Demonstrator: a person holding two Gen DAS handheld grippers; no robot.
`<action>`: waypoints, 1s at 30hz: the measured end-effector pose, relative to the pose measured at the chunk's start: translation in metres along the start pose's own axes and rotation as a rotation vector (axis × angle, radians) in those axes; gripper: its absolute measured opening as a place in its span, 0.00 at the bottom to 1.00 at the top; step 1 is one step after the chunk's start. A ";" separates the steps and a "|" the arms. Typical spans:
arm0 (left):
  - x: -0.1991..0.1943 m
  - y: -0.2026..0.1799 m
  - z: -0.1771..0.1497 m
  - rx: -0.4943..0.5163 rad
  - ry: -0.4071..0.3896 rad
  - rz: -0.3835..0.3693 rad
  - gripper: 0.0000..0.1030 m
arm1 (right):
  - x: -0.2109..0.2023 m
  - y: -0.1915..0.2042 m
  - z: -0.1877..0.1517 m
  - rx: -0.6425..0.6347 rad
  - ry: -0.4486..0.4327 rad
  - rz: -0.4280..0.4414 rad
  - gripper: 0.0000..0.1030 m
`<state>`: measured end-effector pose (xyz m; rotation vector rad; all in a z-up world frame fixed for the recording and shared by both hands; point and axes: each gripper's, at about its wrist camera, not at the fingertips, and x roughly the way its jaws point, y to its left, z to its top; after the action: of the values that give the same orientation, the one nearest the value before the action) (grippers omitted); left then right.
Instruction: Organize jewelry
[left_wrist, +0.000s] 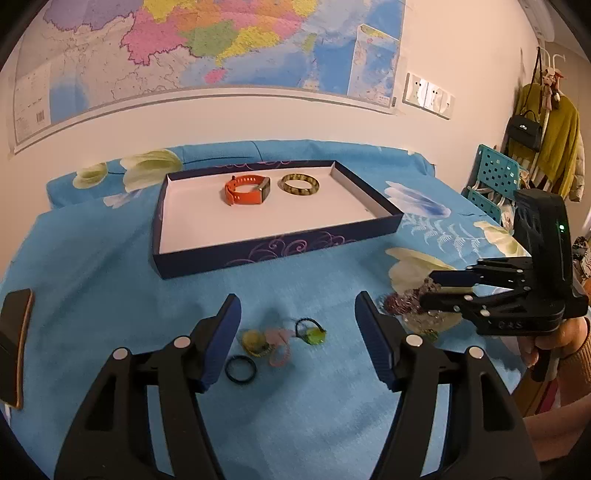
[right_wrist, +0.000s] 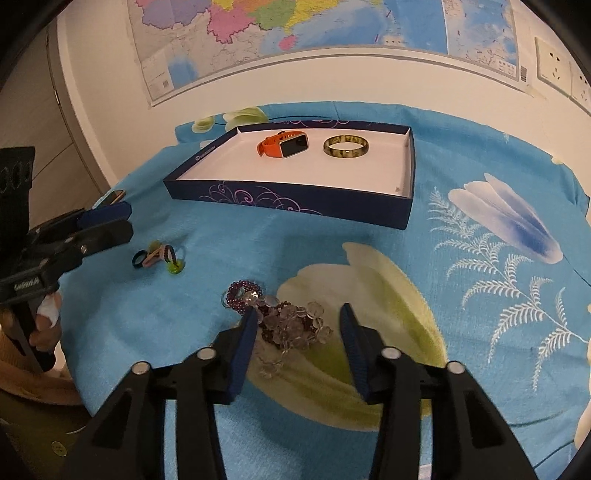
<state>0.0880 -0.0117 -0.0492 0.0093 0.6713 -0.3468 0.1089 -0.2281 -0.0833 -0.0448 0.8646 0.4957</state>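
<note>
A dark blue tray (left_wrist: 280, 245) (right_wrist: 295, 201) with a white floor holds an orange smartwatch (left_wrist: 245, 190) (right_wrist: 282, 144) and a mottled green bangle (left_wrist: 299, 183) (right_wrist: 346, 147). My left gripper (left_wrist: 297, 332) is open above a small pile of hair ties and rings (left_wrist: 273, 341) (right_wrist: 160, 254) on the blue cloth. My right gripper (right_wrist: 297, 325) is open, its fingers on either side of a heap of clear and purple bead bracelets (right_wrist: 284, 321) (left_wrist: 410, 302). In the left wrist view the right gripper (left_wrist: 432, 295) comes in from the right.
A blue floral cloth (right_wrist: 498, 236) covers the table. A phone (left_wrist: 14, 339) lies at its left edge. A wall with a map (left_wrist: 221, 44) stands behind. A teal chair (left_wrist: 491, 181) and hanging clothes are at the far right.
</note>
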 end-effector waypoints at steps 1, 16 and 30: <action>0.000 0.000 0.000 0.000 0.001 0.000 0.62 | 0.000 0.001 0.000 -0.005 0.002 -0.005 0.27; -0.008 0.003 -0.007 -0.025 -0.007 -0.003 0.62 | -0.027 0.016 0.011 -0.041 -0.087 0.026 0.08; -0.003 0.000 -0.015 -0.004 0.013 -0.019 0.62 | -0.058 0.009 0.053 -0.020 -0.248 0.029 0.08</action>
<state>0.0765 -0.0087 -0.0590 0.0012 0.6856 -0.3635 0.1118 -0.2305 -0.0043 0.0112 0.6179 0.5254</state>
